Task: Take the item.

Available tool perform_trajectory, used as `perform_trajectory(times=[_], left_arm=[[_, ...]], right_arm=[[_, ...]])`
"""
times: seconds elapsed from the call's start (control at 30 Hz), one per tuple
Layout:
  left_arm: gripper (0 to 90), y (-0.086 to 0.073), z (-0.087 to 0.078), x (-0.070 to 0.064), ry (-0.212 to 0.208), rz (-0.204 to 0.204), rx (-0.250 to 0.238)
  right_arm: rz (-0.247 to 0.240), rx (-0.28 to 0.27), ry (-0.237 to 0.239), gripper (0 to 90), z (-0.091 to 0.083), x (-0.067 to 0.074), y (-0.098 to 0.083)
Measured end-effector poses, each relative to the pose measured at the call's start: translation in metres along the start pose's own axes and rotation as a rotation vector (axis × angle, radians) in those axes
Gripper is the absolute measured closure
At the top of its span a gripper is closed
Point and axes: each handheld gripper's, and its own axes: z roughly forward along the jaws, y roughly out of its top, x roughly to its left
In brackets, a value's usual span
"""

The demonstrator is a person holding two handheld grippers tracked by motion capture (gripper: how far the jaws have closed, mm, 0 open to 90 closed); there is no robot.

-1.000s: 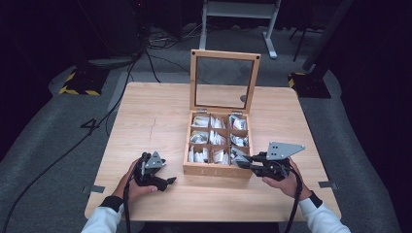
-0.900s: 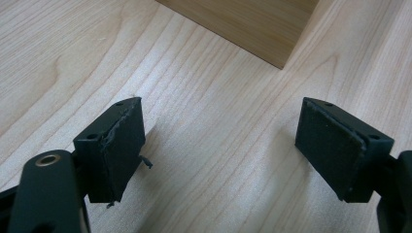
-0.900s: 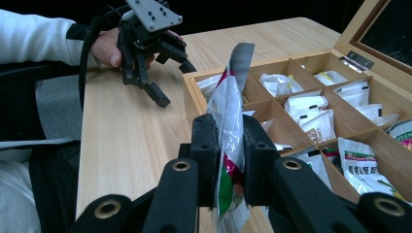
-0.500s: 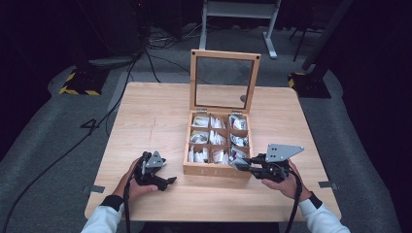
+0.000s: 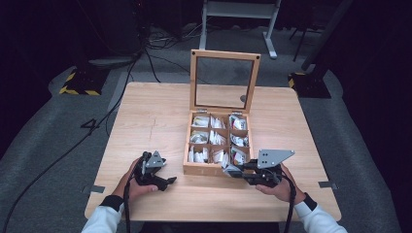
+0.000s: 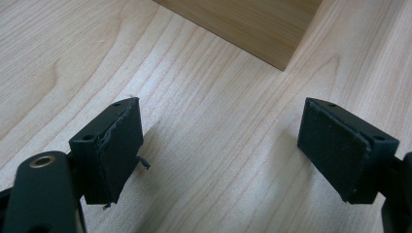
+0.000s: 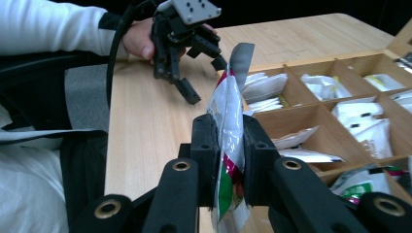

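Dark room, pale wooden tabletop (image 5: 160,121), open box (image 5: 218,167) at centre. Right gripper (image 7: 228,160) clamped on a sachet (image 7: 228,121) at five o'clock: probably light, floppy, slippery; best pinched mid-body. Left gripper (image 6: 221,150) at seven o'clock, jaws apart, empty.

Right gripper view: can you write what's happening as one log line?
right gripper: shut on packet | left gripper: open, on table | box: lid up

My right gripper (image 5: 232,171) pinches a small packet (image 5: 231,170) at the wooden box's (image 5: 209,169) five o'clock corner. My left gripper (image 5: 165,181) rests on the table (image 5: 160,116) at the box's eight o'clock, jaws apart.
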Motion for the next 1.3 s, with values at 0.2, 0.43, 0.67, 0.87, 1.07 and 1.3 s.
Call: perform_trajectory(times=[0.2, 0.43, 0.67, 0.87, 1.07, 1.3], left_arm=[[16.8, -0.001, 0.0, -0.001, 0.004, -0.007, -0.002], [16.9, -0.001, 0.0, -0.001, 0.004, -0.007, -0.002], [16.8, -0.001, 0.0, -0.001, 0.004, -0.007, -0.002], [16.9, -0.001, 0.0, -0.001, 0.004, -0.008, -0.002], [16.9, -0.001, 0.0, -0.001, 0.005, -0.008, -0.002], [16.8, -0.001, 0.0, -0.001, 0.005, -0.007, -0.002]], right_arm=[[-0.023, 0.019, 0.033, 78.9, 0.01, 0.009, 0.0], [-0.042, 0.072, 0.059, 78.9, 0.023, 0.019, -0.005], [-0.052, 0.125, 0.049, 78.8, 0.03, 0.021, -0.014], [-0.068, 0.194, 0.03, 78.7, 0.039, 0.022, -0.026], [-0.08, 0.227, -0.007, 78.5, 0.042, 0.019, -0.031], [-0.082, 0.257, -0.032, 77.0, 0.042, 0.014, -0.036]])
